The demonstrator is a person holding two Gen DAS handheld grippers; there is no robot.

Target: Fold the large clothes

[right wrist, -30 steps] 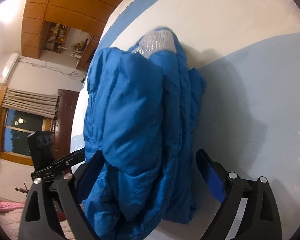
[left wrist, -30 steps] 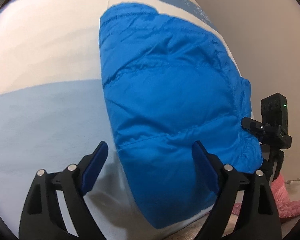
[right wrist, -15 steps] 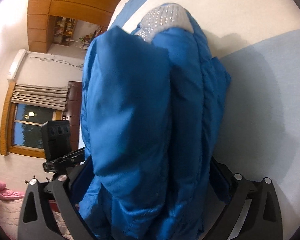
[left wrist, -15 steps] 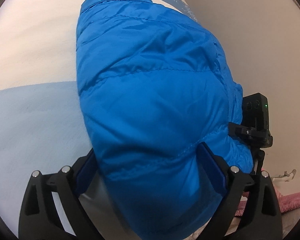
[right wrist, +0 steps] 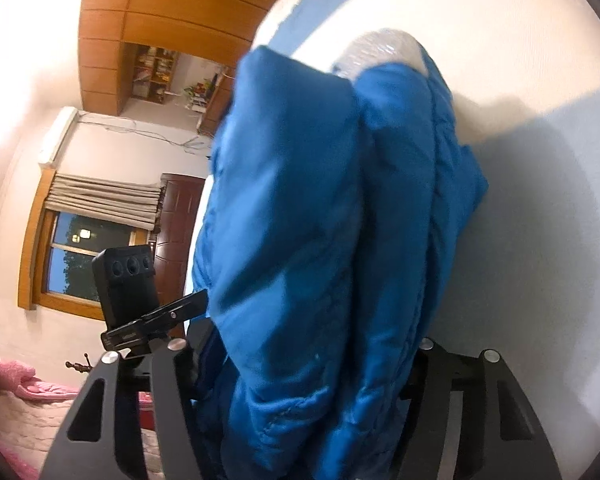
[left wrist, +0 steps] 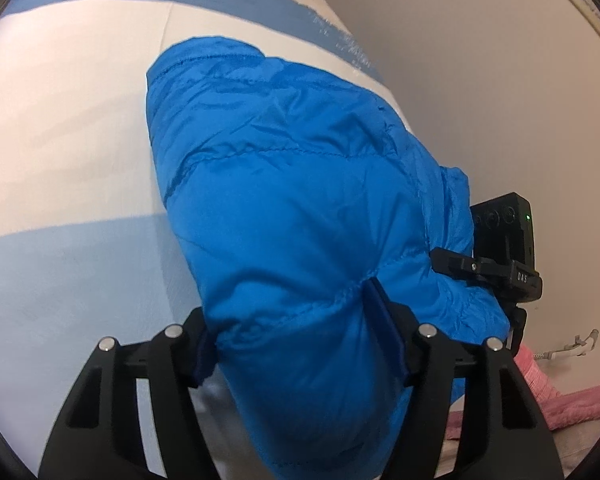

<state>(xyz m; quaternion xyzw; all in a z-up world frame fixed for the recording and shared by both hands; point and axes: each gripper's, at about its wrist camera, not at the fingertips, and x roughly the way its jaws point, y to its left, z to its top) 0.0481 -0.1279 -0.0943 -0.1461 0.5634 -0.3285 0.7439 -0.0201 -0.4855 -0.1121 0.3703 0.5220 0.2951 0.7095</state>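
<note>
A puffy blue jacket (left wrist: 300, 200) lies folded into a thick bundle on a cream and light-blue bedspread (left wrist: 60, 120). My left gripper (left wrist: 292, 320) straddles its near end. The jaws are closing with the jacket between them, and the right pad (left wrist: 380, 320) dents the padding. In the right wrist view the jacket (right wrist: 320, 220) fills the gap of my right gripper (right wrist: 308, 352), whose jaws are also closing on the bunched layers. A silvery-grey lining patch (right wrist: 380, 52) shows at the far end. Each view shows the other gripper's black camera block (left wrist: 504, 240) (right wrist: 126, 280) beside the jacket.
A plain wall (left wrist: 480, 60) runs close along the bed's right side. A pink blanket (left wrist: 560, 400) (right wrist: 24, 380) lies past the bed edge. A window with a blind (right wrist: 76, 256), a dark door (right wrist: 176, 216) and wooden cabinets (right wrist: 160, 20) stand across the room.
Both grippers stood wide open at the jacket's end, pushed forward over it, and have narrowed onto the padding. The jacket's near end now bulges and looks raised between the fingers.
</note>
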